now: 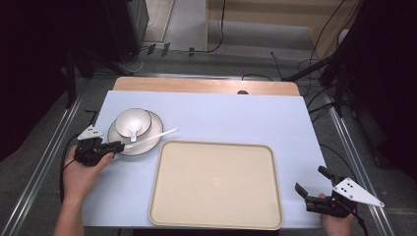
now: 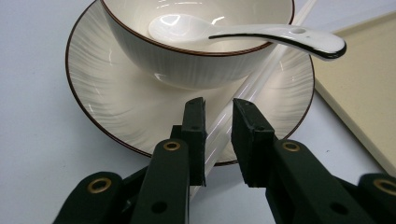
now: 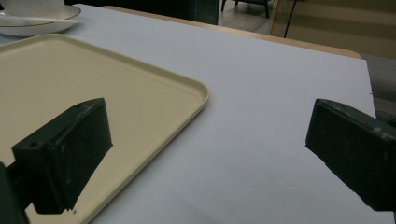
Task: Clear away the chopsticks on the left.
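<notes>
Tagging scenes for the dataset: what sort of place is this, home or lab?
Most likely a lab recording station, not a home: the table sits inside a metal rail frame, loose cables run over the floor, and dark equipment stands flank it.

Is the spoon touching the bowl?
Touching. In the left gripper view the spoon lies inside the bowl, its scoop on the bowl's bottom and its handle resting across the rim.

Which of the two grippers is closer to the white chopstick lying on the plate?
The left. The left gripper has its jaws on either side of the chopstick at the plate's edge. The right gripper is far off, past the tray.
</notes>
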{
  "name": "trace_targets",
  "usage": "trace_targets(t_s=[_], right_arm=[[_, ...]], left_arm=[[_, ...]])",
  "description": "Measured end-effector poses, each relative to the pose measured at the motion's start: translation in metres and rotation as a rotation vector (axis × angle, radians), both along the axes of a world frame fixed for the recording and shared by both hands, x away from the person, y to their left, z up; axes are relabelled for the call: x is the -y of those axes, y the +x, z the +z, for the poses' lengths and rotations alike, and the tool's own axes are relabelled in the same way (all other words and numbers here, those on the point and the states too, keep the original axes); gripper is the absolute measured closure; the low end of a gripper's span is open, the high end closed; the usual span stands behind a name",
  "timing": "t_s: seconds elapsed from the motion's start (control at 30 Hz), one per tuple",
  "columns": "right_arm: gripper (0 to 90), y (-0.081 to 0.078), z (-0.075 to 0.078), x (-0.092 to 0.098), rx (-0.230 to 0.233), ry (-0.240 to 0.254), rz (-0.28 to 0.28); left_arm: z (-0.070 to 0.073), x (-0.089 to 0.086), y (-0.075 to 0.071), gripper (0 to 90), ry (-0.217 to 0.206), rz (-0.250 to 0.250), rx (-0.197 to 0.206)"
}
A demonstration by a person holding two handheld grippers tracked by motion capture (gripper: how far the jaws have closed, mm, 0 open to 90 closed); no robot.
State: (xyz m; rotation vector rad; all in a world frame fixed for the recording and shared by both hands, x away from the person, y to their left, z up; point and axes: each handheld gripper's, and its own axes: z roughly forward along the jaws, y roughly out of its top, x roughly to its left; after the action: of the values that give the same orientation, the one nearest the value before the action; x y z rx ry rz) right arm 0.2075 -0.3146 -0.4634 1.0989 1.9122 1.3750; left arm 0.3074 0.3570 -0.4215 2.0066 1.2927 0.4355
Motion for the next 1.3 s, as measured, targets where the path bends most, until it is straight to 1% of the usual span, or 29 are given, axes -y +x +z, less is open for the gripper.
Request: trace_targets(t_s=[0.17,0.27,0.37,0.53,0.57,0.6,0.73,0.77,0.87,1.03,1.07,1.1,1.13,1.3], right_arm=[[0.2,0.0,0.0,0.001,0.003,0.0,0.0],[0.2,0.0,0.0,0.001,0.0,0.004,-0.003],[0.2,-0.001,0.0,0.001,0.004,0.001,-0.003],[0.2,0.0,0.0,0.002,0.001,0.003,-0.006],[0.2,0.0,0.0,0.002,0.004,0.001,-0.005],[0.2,0.0,0.0,0.002,0.005,0.0,-0.005],[0.2,0.0,0.0,0.002,0.004,0.002,-0.007],[0.2,0.0,0.0,0.002,0.005,0.001,-0.006],[0.2,-0.001,0.0,0.002,0.003,0.003,-0.01],[0.2,-0.001,0.0,0.002,0.004,0.001,-0.007],[0.2,-0.001,0.0,0.002,0.004,0.002,-0.008],[0.2,-0.001,0.0,0.002,0.004,0.002,-0.007],[0.2,-0.001,0.0,0.002,0.005,0.001,-0.008],[0.2,-0.001,0.0,0.002,0.002,0.0,-0.011]], left_arm=[[-0.001,0.002,0.0,73.8,0.017,-0.005,-0.003],[-0.001,0.004,-0.001,73.9,0.016,-0.015,-0.003],[-0.001,0.005,0.0,73.7,0.024,-0.019,-0.004],[-0.001,0.006,-0.001,73.7,0.019,-0.022,-0.004],[0.0,0.006,0.0,73.7,-0.001,-0.036,-0.011],[0.0,0.007,0.0,73.7,-0.004,-0.042,-0.007],[0.001,0.01,0.0,74.5,-0.004,-0.044,-0.004],[0.001,0.01,0.0,74.7,0.004,-0.047,-0.005],[0.001,0.011,0.0,76.5,0.002,-0.051,-0.005],[0.001,0.011,0.0,76.2,0.001,-0.057,-0.004],[0.001,0.013,-0.001,76.3,0.006,-0.068,-0.01],[0.0,0.014,0.0,76.4,0.001,-0.074,-0.01],[0.0,0.015,0.0,76.5,0.015,-0.077,-0.015],[-0.003,0.02,0.001,74.7,0.036,-0.095,-0.034]])
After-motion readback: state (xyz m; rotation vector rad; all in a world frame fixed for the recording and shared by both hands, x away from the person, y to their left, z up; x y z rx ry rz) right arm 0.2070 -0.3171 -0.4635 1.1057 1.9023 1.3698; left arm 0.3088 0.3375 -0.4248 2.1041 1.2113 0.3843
